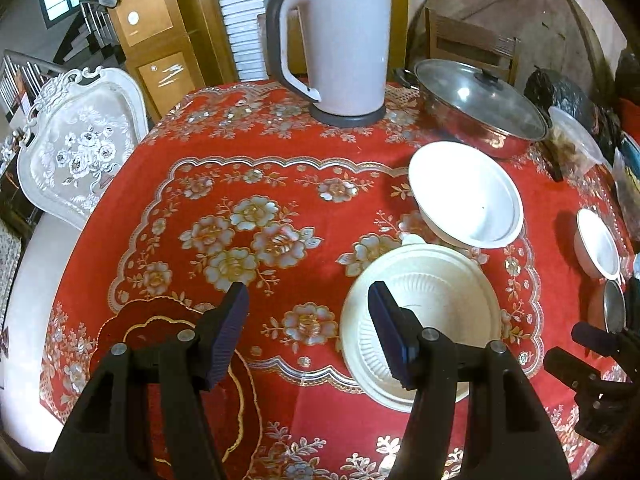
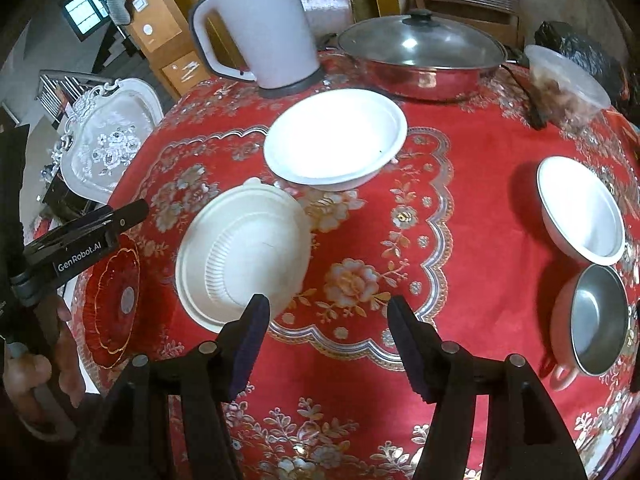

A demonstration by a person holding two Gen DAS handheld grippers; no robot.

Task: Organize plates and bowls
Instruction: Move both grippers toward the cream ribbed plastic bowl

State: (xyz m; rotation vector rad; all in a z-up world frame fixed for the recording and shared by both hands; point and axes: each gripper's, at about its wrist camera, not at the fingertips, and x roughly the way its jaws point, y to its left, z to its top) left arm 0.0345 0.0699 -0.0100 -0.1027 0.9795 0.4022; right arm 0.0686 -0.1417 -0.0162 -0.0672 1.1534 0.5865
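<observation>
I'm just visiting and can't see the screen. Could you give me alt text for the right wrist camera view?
An open right gripper hovers empty over a red floral tablecloth. Ahead sit a white ribbed plate, a large white bowl, a kettle and a lidded steel pot. A small white bowl and a pink steel-lined bowl sit right; a red glass dish left.

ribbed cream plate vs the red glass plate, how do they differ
The ribbed cream plate is opaque and off-white; the red glass plate is translucent red with a gold scalloped line. The cream plate lies nearer the table's middle, beside the big white bowl; the red one lies at the table's left edge. Both lie flat and empty.
</observation>
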